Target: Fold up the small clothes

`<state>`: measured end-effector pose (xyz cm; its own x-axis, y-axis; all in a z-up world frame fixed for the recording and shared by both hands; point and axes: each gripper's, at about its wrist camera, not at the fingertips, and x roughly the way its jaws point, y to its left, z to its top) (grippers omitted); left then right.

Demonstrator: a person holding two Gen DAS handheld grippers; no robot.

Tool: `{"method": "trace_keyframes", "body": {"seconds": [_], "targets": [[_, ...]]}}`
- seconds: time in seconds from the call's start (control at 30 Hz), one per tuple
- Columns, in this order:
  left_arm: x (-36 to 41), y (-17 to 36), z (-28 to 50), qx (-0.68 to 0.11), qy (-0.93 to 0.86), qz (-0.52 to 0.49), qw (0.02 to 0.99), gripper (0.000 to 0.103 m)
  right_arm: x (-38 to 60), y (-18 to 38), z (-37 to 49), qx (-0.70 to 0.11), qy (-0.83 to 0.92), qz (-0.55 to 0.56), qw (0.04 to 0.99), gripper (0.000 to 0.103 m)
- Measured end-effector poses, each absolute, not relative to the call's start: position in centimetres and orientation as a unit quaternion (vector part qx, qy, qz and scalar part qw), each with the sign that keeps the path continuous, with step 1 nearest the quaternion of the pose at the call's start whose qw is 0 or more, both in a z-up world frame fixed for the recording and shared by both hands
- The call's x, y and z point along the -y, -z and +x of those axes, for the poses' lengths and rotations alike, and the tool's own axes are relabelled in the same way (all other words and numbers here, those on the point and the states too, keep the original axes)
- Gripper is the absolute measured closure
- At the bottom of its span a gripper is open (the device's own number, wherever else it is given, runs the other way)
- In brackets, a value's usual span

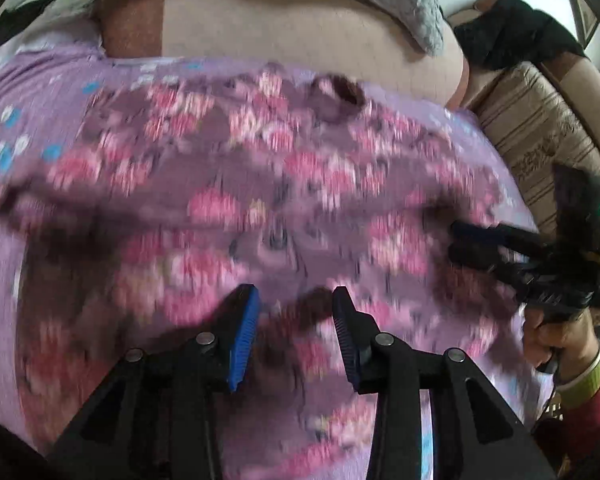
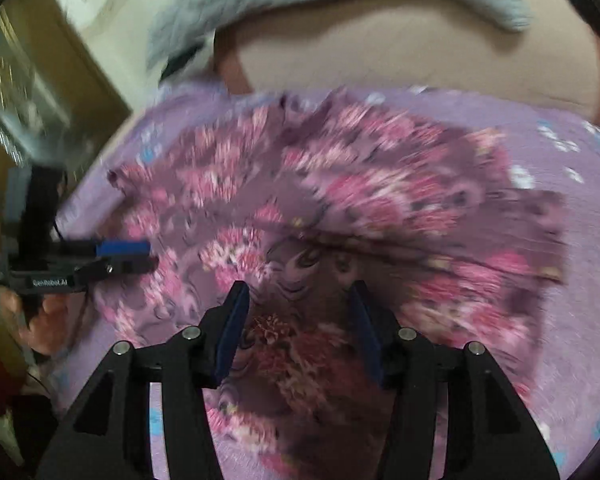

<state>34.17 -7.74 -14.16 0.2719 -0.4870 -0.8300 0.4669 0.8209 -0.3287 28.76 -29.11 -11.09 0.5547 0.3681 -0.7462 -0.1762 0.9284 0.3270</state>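
A small purple garment (image 1: 228, 184) with pink flowers lies spread on a lilac bedsheet (image 1: 20, 120); both views are blurred. My left gripper (image 1: 296, 296) hangs just over the garment's near edge, its blue pads apart with a fold of cloth below the gap and nothing pressed between them. In the right wrist view my right gripper (image 2: 299, 292) stands open above the garment (image 2: 340, 200), also gripping nothing. Each gripper shows in the other's view: the right gripper (image 1: 456, 240) at the garment's right edge, the left gripper (image 2: 148, 257) at its left edge, both with jaws apart.
A beige pillow (image 1: 300, 28) and a grey quilted blanket (image 1: 400, 0) lie behind the garment. A black cloth (image 1: 512, 28) rests on a striped cushion (image 1: 540, 140) at the right. A person's hand (image 1: 560, 340) with a bangle holds the right gripper. Wooden furniture (image 2: 40, 80) stands left.
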Motion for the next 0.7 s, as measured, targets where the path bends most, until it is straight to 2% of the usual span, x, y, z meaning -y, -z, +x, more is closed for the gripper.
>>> {"method": "trace_keyframes", "body": {"seconds": [0.23,0.37,0.5,0.7], "targets": [[5.4,12.7,41.6,-0.493,0.185,-0.029,0.85,0.067,33.8,9.1,33.0,-0.394,-0.044,0.134,0.908,0.051],[1.8,10.9,43.4,-0.47,0.138,-0.083,0.868,0.067,38.6,7.2,32.6,-0.349,0.035,0.205,0.914,0.05],[-0.3,9.3,41.8,-0.451,0.123,-0.102,0.878,0.064,40.7,5.7,30.3,-0.326,0.054,0.239,0.913,0.05],[-1.0,7.1,35.4,-0.438,0.138,-0.096,0.883,0.059,38.5,5.6,26.3,-0.34,0.023,0.246,0.907,0.05]]}}
